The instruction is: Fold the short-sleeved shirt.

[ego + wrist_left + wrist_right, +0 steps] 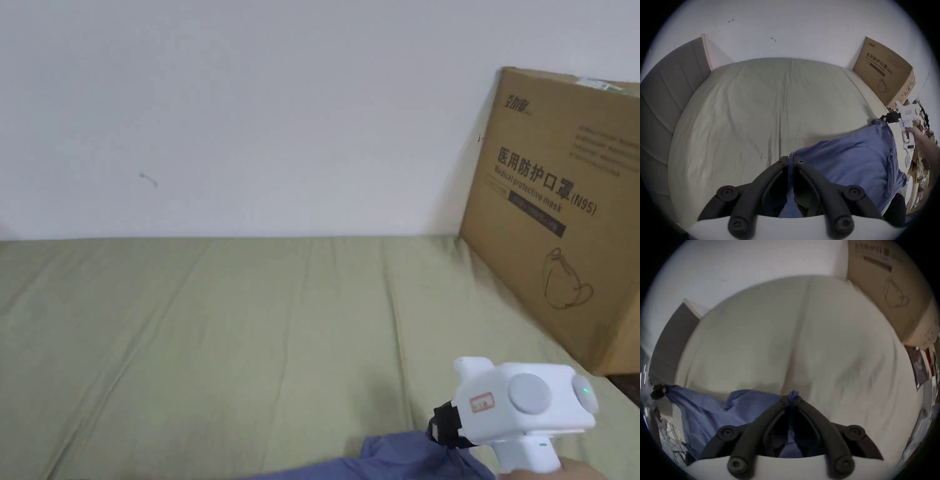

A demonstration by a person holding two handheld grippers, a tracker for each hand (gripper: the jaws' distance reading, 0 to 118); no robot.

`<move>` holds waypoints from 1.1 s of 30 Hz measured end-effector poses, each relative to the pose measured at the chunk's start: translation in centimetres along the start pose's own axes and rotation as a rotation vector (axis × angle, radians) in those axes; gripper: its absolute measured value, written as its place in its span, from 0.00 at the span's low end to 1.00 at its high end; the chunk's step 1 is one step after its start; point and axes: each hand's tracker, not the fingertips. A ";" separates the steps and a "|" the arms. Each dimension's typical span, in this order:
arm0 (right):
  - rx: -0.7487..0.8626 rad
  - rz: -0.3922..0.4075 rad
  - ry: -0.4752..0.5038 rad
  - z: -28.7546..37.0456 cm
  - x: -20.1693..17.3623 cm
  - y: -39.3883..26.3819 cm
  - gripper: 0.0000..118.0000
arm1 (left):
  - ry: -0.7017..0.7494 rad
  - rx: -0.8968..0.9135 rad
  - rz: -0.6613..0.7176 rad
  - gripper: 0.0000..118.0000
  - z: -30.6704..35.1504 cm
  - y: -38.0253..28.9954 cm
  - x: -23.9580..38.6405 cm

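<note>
The blue shirt (pixel 849 162) is hanging stretched between the left tool (pixel 791 160) and right tool (pixel 791 398), both clamping its edge (over the bed (pixel 753 105)).

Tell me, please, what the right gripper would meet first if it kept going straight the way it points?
Probably the bed sheet; the right gripper, shut on the blue shirt, points across it toward the wall. Depth is unclear.

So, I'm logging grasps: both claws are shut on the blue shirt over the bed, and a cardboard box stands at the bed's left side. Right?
Not quite. The box stands at the bed's right side, as the head view shows. The rest holds: the left claw and the right claw are each shut on the blue shirt.
</note>
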 end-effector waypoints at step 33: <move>0.659 0.031 -0.076 41.4 -6.4 11.9 0.02 | -0.029 0.470 -0.047 0.04 25.7 14.8 3.8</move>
